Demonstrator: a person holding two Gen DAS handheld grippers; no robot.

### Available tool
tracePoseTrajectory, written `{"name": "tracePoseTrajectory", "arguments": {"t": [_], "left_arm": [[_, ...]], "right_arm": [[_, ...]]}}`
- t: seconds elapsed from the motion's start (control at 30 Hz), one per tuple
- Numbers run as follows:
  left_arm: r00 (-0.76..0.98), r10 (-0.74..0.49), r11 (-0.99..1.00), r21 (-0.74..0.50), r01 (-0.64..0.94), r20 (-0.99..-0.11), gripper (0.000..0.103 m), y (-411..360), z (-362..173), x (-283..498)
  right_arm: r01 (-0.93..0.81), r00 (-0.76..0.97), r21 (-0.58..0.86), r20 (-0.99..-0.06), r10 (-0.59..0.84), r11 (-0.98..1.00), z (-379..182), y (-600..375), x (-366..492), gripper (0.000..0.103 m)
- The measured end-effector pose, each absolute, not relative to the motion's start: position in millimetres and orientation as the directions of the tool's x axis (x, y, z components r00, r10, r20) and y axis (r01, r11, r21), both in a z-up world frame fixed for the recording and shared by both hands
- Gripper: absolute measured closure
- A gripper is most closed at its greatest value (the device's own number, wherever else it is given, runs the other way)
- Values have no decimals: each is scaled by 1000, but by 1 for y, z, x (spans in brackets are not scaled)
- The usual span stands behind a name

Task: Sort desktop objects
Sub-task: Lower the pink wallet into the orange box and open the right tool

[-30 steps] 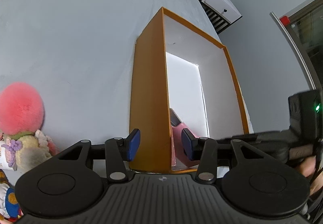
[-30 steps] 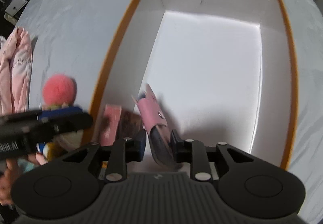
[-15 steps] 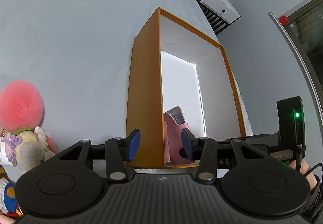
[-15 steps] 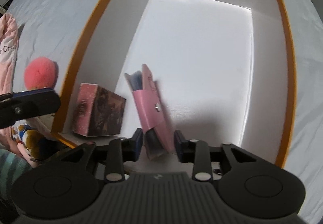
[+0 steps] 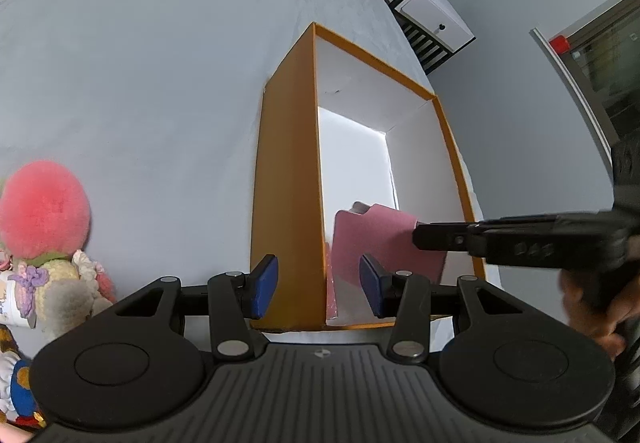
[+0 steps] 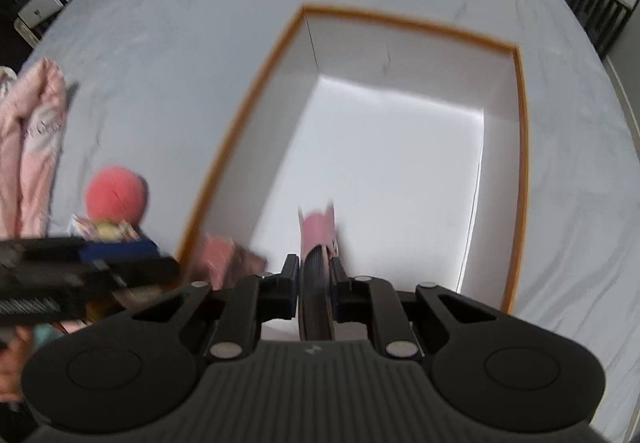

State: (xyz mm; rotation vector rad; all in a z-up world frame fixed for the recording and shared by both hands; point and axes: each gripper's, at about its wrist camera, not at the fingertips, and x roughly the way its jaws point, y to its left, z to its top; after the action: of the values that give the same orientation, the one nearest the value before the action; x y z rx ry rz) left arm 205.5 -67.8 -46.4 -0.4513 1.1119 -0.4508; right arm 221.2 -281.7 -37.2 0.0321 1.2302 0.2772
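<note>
While my right tool (image 6: 316, 279) pinches the flat pink wallet-like pouch (image 6: 318, 231) edge-on, its jaws having just closed onto it, the pouch hangs upright over the near end of the orange-rimmed white cardboard box (image 6: 520, 163). Right view is blurred. From the left view the same pouch (image 5: 384, 239) shows as a pink slab at the box's near end, right tool (image 5: 418, 237) gripping its right edge. My left tool (image 5: 318, 285) is half open, nothing between its blue pads (image 5: 264, 283), straddling the box's near orange wall (image 5: 286, 203). A pink-and-brown small box (image 6: 224, 255) sits in the near left corner inside. Box sits on a grey bed sheet (image 5: 140, 63). Fluffy pink pompom plush toy (image 5: 40, 207) lies on the bed left of the box, apart from it.
</note>
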Motion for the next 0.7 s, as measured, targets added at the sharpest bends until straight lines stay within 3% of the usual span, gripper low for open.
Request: {"name": "tracePoseTrajectory", "arguments": {"t": [0.2, 0.37, 0.53, 0.7], "left_arm": [[376, -559, 819, -564, 108, -739, 52, -65, -49, 211], [377, -557, 818, -566, 98, -740, 52, -60, -51, 214], [373, -567, 811, -576, 101, -734, 52, -58, -52, 217], [360, -574, 808, -580, 103, -736, 52, -58, -55, 218]], "right_arm": [[-184, 170, 231, -950, 262, 955, -34, -275, 246, 87], [-150, 69, 293, -950, 305, 944, -65, -266, 261, 87], [-152, 62, 292, -951, 304, 944, -80, -259, 268, 85], [-232, 161, 139, -970, 179, 963, -86, -245, 243, 79]]}}
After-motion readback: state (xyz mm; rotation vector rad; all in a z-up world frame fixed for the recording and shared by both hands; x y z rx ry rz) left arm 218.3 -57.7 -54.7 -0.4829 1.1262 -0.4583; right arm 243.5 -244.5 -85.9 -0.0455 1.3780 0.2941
